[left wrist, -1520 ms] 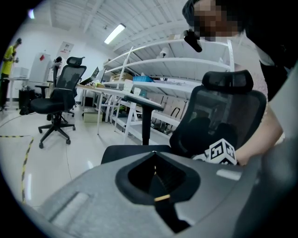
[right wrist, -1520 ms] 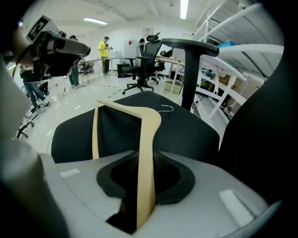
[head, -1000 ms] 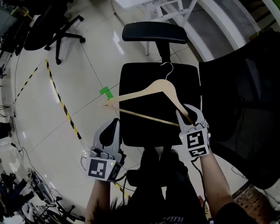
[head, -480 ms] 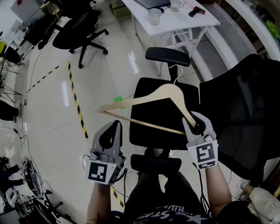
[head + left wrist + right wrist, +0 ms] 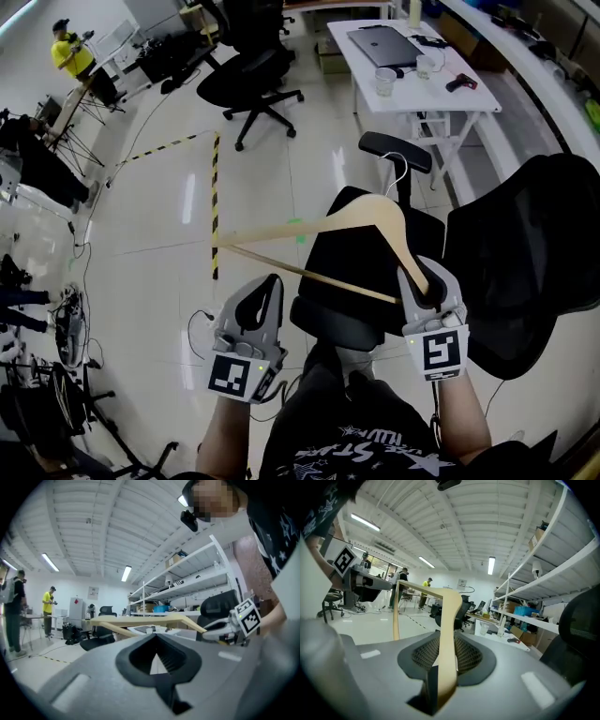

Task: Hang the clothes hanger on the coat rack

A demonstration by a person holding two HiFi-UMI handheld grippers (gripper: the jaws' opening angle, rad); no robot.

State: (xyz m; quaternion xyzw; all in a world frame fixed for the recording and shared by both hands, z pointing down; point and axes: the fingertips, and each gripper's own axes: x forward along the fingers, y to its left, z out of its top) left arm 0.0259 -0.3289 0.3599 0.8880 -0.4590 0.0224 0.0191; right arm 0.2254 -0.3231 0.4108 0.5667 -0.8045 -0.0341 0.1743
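- Your right gripper (image 5: 427,281) is clamped on the end of one arm of the pale wooden clothes hanger with a thin metal hook (image 5: 366,211). In the right gripper view, the jaws (image 5: 440,667) press on that flat wooden arm (image 5: 449,620) from both sides, and it rises straight out from between them.
- Your left gripper (image 5: 255,305) has its jaw tips together with nothing between them. The left gripper view shows the same (image 5: 157,658), with only the hollow behind the tips left clear. The gripper does not touch the hanger.
- The hanger hangs in the air from your right gripper alone. Its hook (image 5: 398,169) points away from you. Its free arm and lower bar reach left across the head view to a tip above your left gripper. In the left gripper view, the hanger (image 5: 140,619) crosses level, just above the jaws.
- A black office chair with a headrest (image 5: 375,281) stands on the floor under the hanger.
- The back of a large black mesh chair (image 5: 534,262) is on your right.
- Beyond the chairs stands a white table (image 5: 441,103). On it are a grey laptop (image 5: 380,42) and a clear cup (image 5: 384,82), with the cup nearer its near edge.
- A strip of yellow-and-black tape (image 5: 214,206) runs along the pale floor on your left.
- A person in a yellow top (image 5: 70,52) stands far off at the top left.
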